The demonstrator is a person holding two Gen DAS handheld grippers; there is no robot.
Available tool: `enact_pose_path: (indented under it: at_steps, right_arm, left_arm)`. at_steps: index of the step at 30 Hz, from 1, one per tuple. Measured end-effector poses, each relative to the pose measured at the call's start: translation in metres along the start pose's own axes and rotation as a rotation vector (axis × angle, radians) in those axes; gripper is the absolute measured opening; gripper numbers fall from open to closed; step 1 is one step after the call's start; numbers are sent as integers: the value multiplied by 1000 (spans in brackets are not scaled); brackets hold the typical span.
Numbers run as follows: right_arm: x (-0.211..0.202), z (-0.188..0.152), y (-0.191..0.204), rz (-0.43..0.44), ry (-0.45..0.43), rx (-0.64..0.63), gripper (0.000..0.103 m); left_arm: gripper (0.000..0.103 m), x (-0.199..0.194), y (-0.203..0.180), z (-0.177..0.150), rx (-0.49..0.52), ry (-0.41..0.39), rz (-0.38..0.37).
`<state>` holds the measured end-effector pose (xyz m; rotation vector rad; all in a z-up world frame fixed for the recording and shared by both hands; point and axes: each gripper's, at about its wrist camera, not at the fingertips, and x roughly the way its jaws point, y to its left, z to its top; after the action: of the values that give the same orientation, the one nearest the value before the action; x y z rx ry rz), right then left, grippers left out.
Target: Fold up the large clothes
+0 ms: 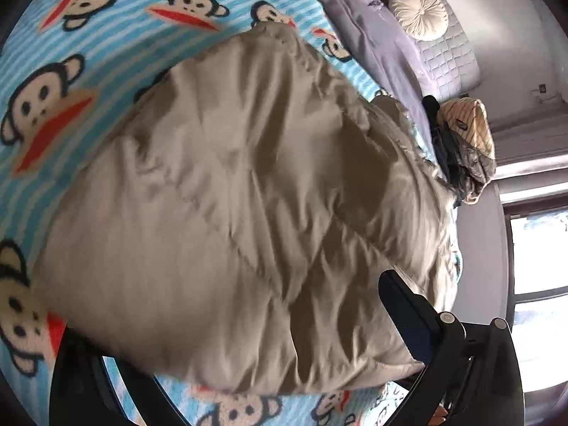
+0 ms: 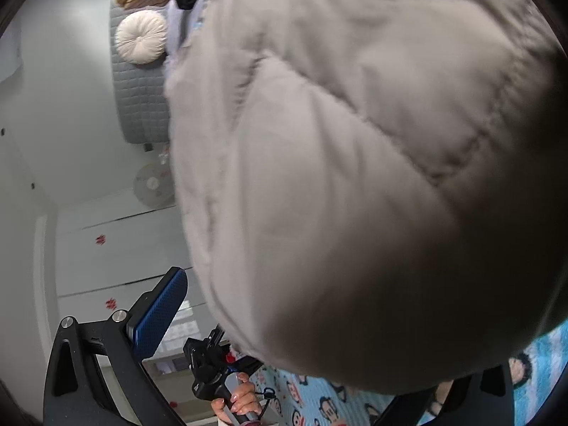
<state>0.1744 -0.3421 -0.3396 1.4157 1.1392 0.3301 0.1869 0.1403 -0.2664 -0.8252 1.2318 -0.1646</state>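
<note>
A puffy, quilted beige down jacket lies bunched across the blue striped fleece blanket with a monkey-face print, filling the middle of the bed. The left gripper has its fingers spread wide around the jacket's near edge. The right gripper is lifted with the jacket covering its right finger; I cannot tell its grip.

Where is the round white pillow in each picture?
Left wrist view: the round white pillow sits at the top right, on the grey quilted headboard.
Right wrist view: the same pillow sits at the top left, on that headboard.
Shared landmark: the big beige padded coat fills the middle of both.
</note>
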Motion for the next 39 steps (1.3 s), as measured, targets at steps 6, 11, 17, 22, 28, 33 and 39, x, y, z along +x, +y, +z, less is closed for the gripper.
enact_pose_path:
  at_steps: [6, 11, 17, 22, 28, 33, 39]
  right_arm:
    - [13, 9, -14, 29, -39, 53, 103]
    - [12, 6, -15, -31, -59, 86, 55]
    - [-4, -3, 6, 15, -84, 18, 25]
    - [-24, -18, 27, 41, -80, -54, 24]
    - [-51, -56, 27, 25, -58, -66, 24]
    - [-73, -102, 1, -25, -4, -37, 24]
    - [-99, -125, -44, -97, 35, 20, 24]
  left_arm:
    - [77, 19, 2, 12, -53, -27, 35]
    - [22, 4, -4, 12, -18, -25, -64]
    - [18, -38, -35, 13, 105, -59, -150]
    - [18, -68, -44, 6, 203, -32, -171]
    - [18, -95, -36, -27, 245, 34, -155]
    - [18, -119, -1, -81, 243, 133, -119]
    - [19, -112, 35, -130, 215, 247, -17]
